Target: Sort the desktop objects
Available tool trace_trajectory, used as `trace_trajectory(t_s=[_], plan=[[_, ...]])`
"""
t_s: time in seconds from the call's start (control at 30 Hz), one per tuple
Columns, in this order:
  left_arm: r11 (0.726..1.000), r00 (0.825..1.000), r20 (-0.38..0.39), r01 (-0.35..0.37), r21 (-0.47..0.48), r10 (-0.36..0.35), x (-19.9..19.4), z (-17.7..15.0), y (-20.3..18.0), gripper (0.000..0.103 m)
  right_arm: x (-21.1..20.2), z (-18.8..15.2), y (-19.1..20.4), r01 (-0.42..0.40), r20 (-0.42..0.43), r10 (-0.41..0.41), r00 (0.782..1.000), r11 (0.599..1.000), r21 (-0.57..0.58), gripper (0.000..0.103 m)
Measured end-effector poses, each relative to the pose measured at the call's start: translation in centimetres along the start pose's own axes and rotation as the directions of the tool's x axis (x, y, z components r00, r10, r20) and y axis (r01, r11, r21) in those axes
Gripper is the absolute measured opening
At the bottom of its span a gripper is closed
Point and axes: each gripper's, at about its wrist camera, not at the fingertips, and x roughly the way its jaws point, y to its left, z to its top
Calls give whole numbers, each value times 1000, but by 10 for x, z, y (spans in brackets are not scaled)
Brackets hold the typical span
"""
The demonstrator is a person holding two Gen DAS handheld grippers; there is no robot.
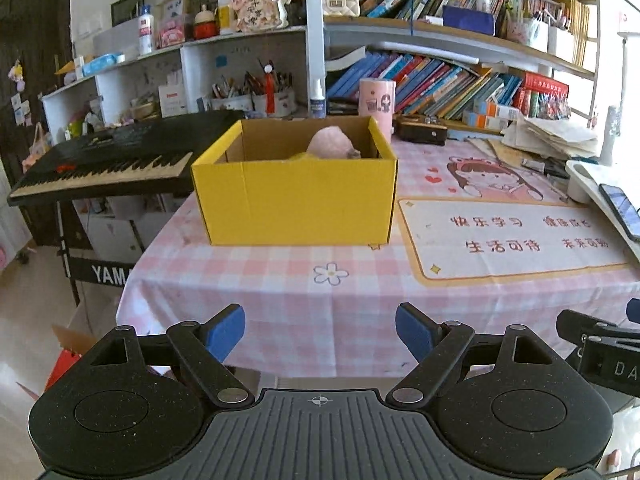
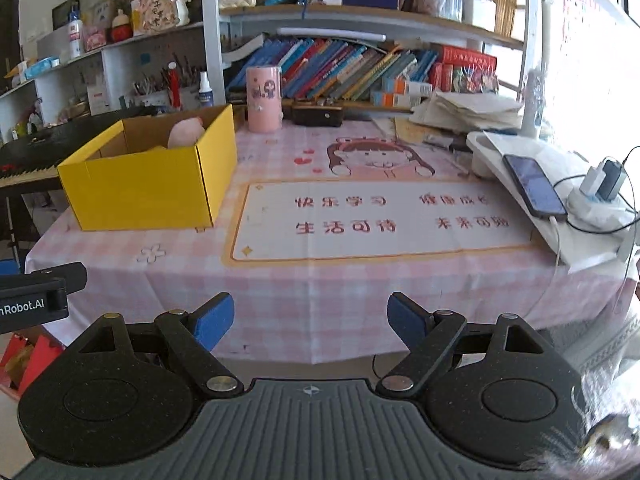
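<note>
Well ahead of the left gripper's (image 1: 320, 334) jaws, an open yellow cardboard box (image 1: 296, 196) stands on the pink-checked desk (image 1: 320, 304), a pale pink soft toy (image 1: 331, 145) inside it. Both the left and right gripper (image 2: 310, 322) jaws gape wide, holding nothing. A tall pink cylindrical cup (image 2: 263, 99) stands behind the box.

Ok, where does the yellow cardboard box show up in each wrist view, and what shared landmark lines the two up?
Left wrist view: the yellow box sits centre frame, straight ahead on the pink checked tablecloth.
Right wrist view: the yellow box sits left of centre, turned so its right side wall shows.
Shared landmark: the pink cylindrical cup, behind the box's far right corner in both.
</note>
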Motion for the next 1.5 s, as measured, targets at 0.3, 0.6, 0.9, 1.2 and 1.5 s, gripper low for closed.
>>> trace_trajectory(t_s=[0.3, 0.6, 0.9, 1.2, 1.5], plan=[[1000, 999, -27, 22, 6, -22, -1, -3, -9, 86, -3, -4, -6, -4, -22, 4, 1000, 1000, 5, 89], [999, 999, -42, 33, 22, -32, -4, -7, -18, 87, -5, -7, -12, -14, -44, 14, 999, 1000, 11, 99], [998, 998, -48, 43, 38, -41, -7, -9, -23, 87, -6, -10, -15, -11, -59, 11, 998, 1000, 14, 102], [998, 998, -57, 40, 43, -38, -7, -10, -24, 87, -7, -10, -14, -5, -56, 5, 998, 1000, 11, 102], [998, 996, -59, 64, 27, -63, -5, -12, -22, 91, -8, -10, -10, -14, -60, 14, 998, 1000, -1, 102]])
